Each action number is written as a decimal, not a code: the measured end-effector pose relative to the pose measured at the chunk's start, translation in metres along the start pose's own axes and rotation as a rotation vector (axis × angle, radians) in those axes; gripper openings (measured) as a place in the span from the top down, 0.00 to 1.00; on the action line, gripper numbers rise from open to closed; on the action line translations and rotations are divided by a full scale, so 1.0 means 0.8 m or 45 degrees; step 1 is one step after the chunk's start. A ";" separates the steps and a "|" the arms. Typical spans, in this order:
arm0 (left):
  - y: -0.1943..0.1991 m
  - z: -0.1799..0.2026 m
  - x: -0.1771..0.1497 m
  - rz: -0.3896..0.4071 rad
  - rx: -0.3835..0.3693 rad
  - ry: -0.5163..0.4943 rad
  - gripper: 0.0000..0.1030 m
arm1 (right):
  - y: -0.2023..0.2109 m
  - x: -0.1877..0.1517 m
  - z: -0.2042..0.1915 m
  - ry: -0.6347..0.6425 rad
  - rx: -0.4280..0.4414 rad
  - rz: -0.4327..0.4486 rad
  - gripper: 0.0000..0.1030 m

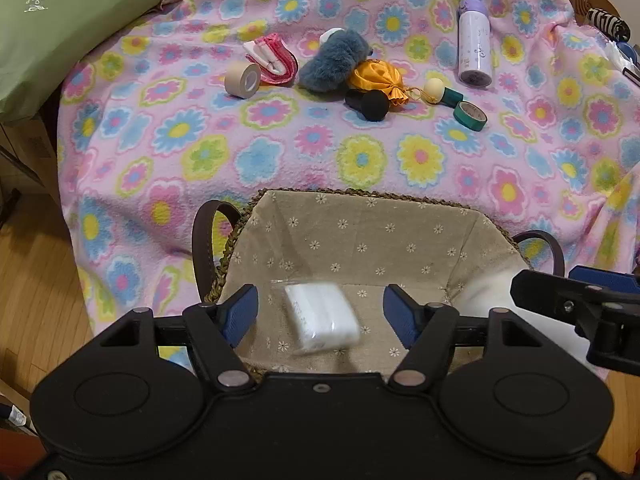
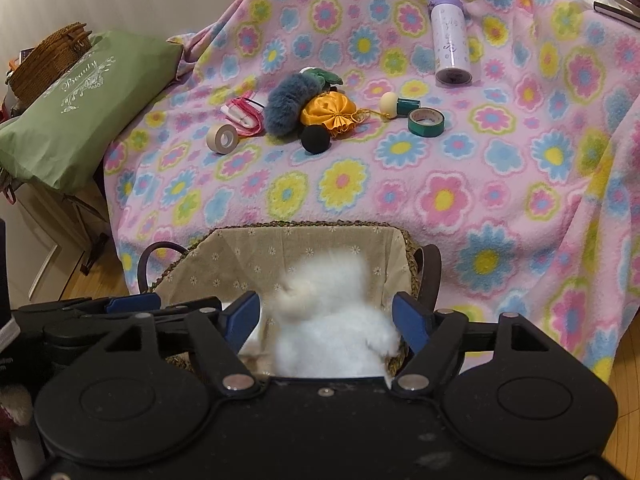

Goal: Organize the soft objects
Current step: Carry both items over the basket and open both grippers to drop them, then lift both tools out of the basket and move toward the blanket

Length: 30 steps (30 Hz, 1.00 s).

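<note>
A woven basket (image 1: 360, 196) with a flowered beige lining stands at the near edge of the flowered pink blanket (image 1: 280, 152). My left gripper (image 1: 320, 295) is open over it. A white wrapped packet (image 1: 322, 320), blurred, lies between its blue pads without touching them. My right gripper (image 2: 326, 301) is open over the same basket (image 2: 304, 225), with a blurred white fluffy toy (image 2: 332, 320) between its pads and free of them. Farther back on the blanket lie a blue furry piece (image 1: 334, 60), an orange satin pouch (image 1: 376, 76) and a pink-and-white folded cloth (image 1: 272, 58).
Also on the blanket are a beige tape roll (image 1: 242, 79), a black sponge-tipped stick (image 1: 370, 104), a green tape roll (image 1: 470, 115), a cream-headed peg (image 1: 440, 92) and a lilac bottle (image 1: 474, 46). A green cushion (image 1: 60, 20) sits at the left. Wooden floor shows below.
</note>
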<state>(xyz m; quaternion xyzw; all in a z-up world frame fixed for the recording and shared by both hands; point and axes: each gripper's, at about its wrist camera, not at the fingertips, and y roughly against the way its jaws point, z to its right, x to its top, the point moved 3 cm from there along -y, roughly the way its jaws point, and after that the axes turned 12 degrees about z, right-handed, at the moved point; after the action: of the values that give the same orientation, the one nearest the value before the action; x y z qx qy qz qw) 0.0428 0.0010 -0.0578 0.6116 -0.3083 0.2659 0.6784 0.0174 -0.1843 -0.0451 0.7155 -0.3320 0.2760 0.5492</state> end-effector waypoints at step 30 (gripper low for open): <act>-0.002 0.001 0.001 -0.011 0.003 0.009 0.33 | 0.000 -0.002 0.005 -0.017 -0.005 -0.011 0.26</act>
<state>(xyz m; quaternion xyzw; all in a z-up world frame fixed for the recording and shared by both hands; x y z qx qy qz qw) 0.0445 0.0000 -0.0580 0.6128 -0.3031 0.2655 0.6798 0.0167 -0.1877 -0.0474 0.7178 -0.3329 0.2681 0.5495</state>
